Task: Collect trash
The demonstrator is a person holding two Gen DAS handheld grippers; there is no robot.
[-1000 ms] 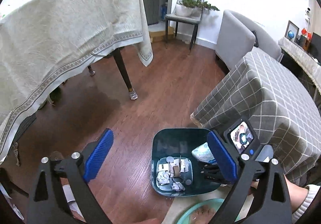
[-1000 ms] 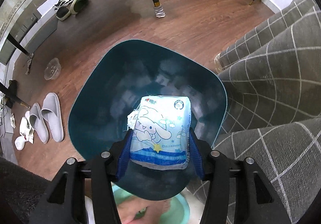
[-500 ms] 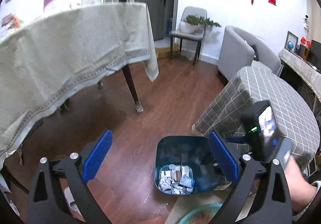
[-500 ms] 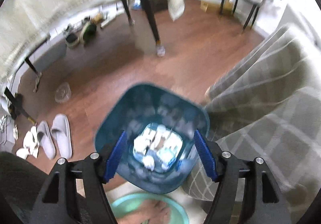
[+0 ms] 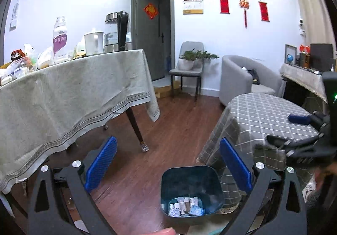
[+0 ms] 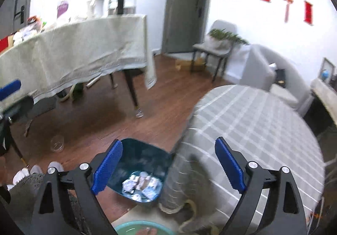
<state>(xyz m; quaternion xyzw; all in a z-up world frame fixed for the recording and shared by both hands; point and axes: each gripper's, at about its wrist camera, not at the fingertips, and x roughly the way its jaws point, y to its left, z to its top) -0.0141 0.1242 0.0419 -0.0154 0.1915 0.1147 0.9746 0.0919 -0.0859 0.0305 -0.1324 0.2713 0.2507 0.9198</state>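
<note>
A dark teal trash bin (image 5: pixel 190 182) stands on the wood floor beside the round table; it also shows in the right wrist view (image 6: pixel 145 157). Crumpled paper and a blue tissue packet (image 5: pixel 197 210) lie at its bottom, seen too in the right wrist view (image 6: pixel 150 191). My left gripper (image 5: pixel 168 171) is open and empty, raised above the floor left of the bin. My right gripper (image 6: pixel 168 171) is open and empty, raised over the bin's edge and the round table (image 6: pixel 252 129). The right gripper also shows in the left wrist view (image 5: pixel 299 127).
A long table with a beige cloth (image 5: pixel 63 98) carries bottles and kettles at left. The round table has a grey checked cloth (image 5: pixel 263 117). A chair with a plant (image 5: pixel 189 66) and a grey armchair (image 5: pixel 242 74) stand behind. Slippers (image 6: pixel 33 171) and a green basin (image 6: pixel 145 228) lie near.
My right gripper opened and let the tissue packet fall into the bin. Both grippers then rose and tilted up, so the room's far wall came into view.
</note>
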